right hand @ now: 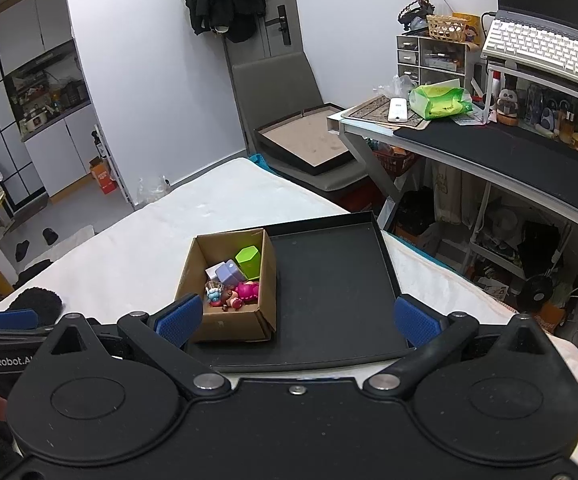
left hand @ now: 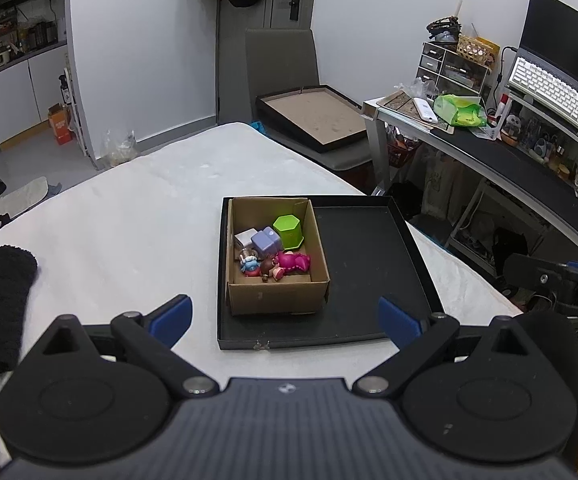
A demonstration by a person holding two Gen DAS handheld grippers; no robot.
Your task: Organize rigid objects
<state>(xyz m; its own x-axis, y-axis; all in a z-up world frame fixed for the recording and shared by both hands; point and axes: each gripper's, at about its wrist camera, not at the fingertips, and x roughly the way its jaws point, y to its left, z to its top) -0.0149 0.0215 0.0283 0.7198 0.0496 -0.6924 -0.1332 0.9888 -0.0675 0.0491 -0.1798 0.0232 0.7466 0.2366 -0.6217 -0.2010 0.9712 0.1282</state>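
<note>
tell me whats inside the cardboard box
The cardboard box holds a green hexagonal container, a purple block, a pink toy and small figurines; anything beneath them is hidden.

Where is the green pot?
In both views, the green hexagonal pot sits in the cardboard box's far right corner, beside the purple toy.

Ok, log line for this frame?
left gripper: open, empty | right gripper: open, empty | toys: in box | box: on tray's left side

The cardboard box's [left hand: 277,292] near wall hides the lower parts of the small figurines [left hand: 275,266]; their details stay too small to tell. The right gripper [left hand: 561,284] is cut off by the left wrist view's edge.
</note>
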